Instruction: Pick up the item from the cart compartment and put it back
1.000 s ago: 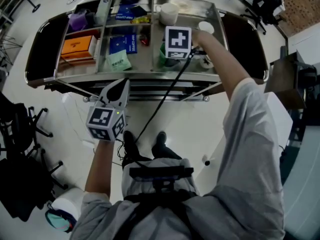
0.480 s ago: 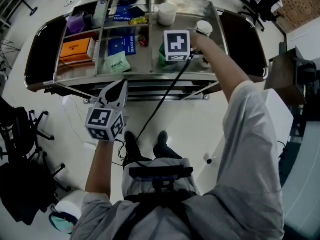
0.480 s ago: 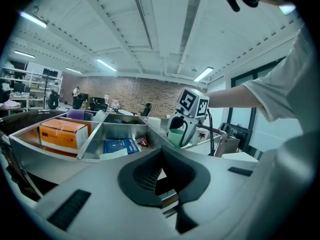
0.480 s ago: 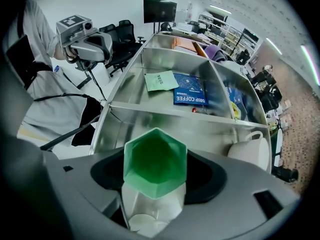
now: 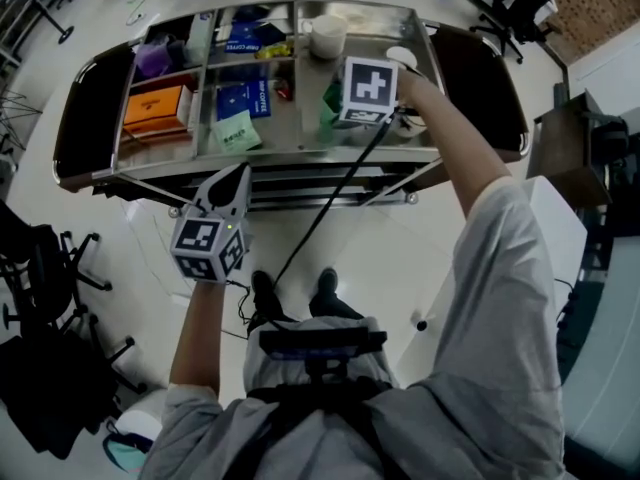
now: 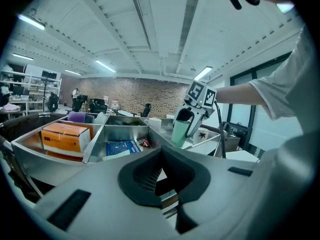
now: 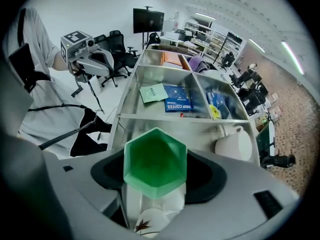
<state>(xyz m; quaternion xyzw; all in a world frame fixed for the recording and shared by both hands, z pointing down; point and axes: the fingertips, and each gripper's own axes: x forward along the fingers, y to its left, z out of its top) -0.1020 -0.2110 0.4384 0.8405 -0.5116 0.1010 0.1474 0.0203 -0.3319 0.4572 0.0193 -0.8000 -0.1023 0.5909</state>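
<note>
A green six-sided cup point(image 7: 155, 161) sits between the pads of my right gripper point(image 7: 155, 189), whose jaws have just been closing on it and now grip it. In the head view the cup point(image 5: 331, 102) shows just left of the gripper's marker cube, held a little above the right compartment of the steel cart point(image 5: 300, 154). The left gripper view also shows the cup point(image 6: 180, 130) in the right gripper, above the cart. My left gripper point(image 5: 236, 172) hangs in front of the cart's near rim, shut and with nothing in it.
The cart holds an orange box point(image 5: 155, 110), a blue coffee box point(image 5: 245, 98), a green packet point(image 5: 235, 133), a purple object point(image 5: 155, 55) and a white mug point(image 5: 326, 36). A white cup with a leaf print point(image 7: 149, 227) stands under the green cup. Office chairs stand at the left.
My right gripper closed on the green cup and has lifted it a little above the compartment floor. The left gripper has stayed where it was.
</note>
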